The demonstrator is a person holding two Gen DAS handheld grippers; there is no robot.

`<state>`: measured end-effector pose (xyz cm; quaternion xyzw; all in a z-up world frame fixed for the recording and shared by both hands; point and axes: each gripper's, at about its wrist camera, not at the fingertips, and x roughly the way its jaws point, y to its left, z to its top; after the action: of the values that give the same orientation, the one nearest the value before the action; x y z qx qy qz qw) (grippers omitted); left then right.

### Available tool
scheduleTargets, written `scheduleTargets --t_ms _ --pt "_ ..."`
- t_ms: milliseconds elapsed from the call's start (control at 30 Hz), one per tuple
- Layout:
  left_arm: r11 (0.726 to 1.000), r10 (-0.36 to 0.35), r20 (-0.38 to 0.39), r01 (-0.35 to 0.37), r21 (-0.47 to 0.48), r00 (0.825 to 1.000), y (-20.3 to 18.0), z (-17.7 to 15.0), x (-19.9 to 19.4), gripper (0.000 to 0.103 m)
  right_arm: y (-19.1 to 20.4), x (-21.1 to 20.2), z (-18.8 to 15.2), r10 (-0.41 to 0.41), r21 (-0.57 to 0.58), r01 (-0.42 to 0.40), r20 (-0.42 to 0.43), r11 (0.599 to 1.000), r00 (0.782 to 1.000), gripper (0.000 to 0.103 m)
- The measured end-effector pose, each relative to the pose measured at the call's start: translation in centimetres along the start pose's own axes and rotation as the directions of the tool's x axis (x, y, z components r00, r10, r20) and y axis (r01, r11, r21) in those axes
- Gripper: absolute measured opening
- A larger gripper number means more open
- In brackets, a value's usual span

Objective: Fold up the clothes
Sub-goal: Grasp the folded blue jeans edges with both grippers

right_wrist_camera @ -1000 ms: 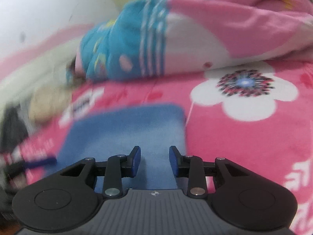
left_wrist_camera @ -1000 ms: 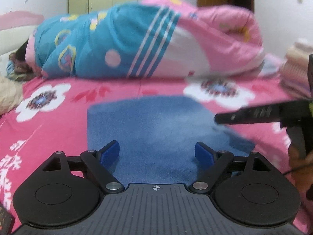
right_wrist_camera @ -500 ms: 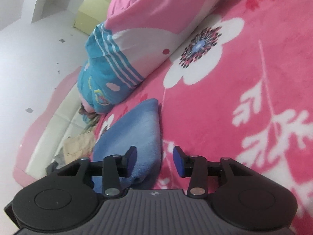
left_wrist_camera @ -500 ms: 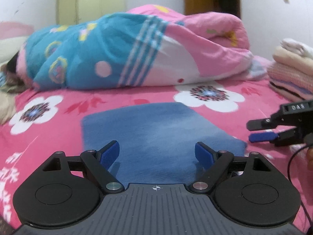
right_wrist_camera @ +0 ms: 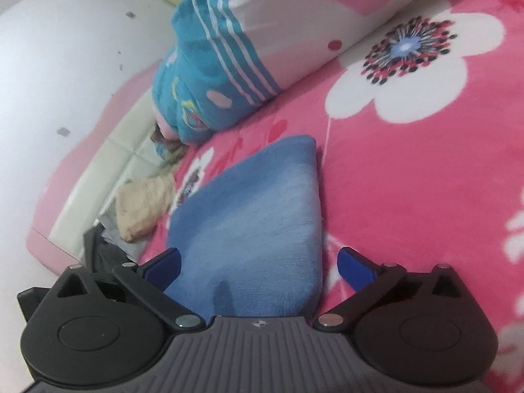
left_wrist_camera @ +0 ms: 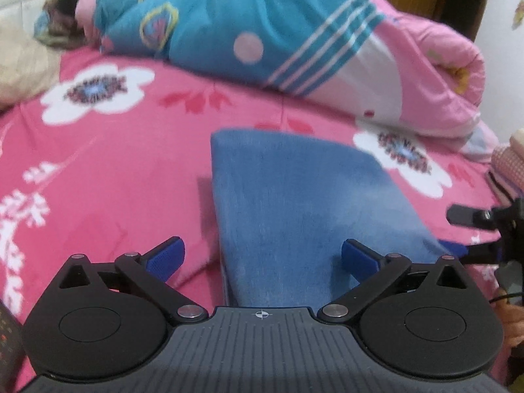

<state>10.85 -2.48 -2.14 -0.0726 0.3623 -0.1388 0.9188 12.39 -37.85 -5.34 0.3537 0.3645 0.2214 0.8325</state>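
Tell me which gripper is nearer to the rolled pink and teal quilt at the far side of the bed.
Neither clearly. The left gripper and right gripper both sit open at the near end of the folded blue fleece cloth, which lies between them and the quilt.

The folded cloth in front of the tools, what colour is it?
Plain blue, no pattern: the folded cloth shows best in the left wrist view.

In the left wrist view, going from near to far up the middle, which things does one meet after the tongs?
Folded blue fleece cloth → pink flowered bedsheet → rolled teal and pink quilt.
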Motion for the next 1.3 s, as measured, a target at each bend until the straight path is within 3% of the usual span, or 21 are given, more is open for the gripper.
scheduleTargets --t_ms 400,567,700,900,1133,1300 --pt "0.997 -0.006 -0.047 0.003 -0.073 0.999 0.5 0.1 0.3 0.103 3.0 3.0 0.7 -0.199 -0.105 0.190 -0.082 0.976 0.977 0.103" --pt "0.993 0.052 0.006 -0.051 -0.108 0.999 1.5 0.6 -0.6 0.103 3.0 3.2 1.0 -0.212 -0.089 0.204 -0.098 0.975 0.972 0.103" --pt "0.989 0.059 -0.022 -0.062 -0.137 0.998 2.5 0.8 -0.3 0.103 2.9 3.6 1.6 -0.221 -0.076 0.212 -0.132 0.974 0.966 0.103" --pt "0.979 -0.001 -0.030 -0.005 -0.206 1.000 3.9 0.5 0.1 0.103 3.2 3.9 2.0 -0.235 -0.081 0.225 -0.161 0.971 0.958 0.103" --pt "0.976 -0.069 0.001 0.068 -0.208 0.998 5.0 0.4 0.2 0.103 4.1 4.4 1.7 -0.274 -0.171 0.244 -0.184 0.955 0.944 0.103" --pt "0.958 -0.117 0.027 0.119 -0.262 0.993 6.5 0.2 -0.7 0.103 4.7 4.6 1.6 -0.296 -0.226 0.250 -0.197 0.942 0.935 0.103"
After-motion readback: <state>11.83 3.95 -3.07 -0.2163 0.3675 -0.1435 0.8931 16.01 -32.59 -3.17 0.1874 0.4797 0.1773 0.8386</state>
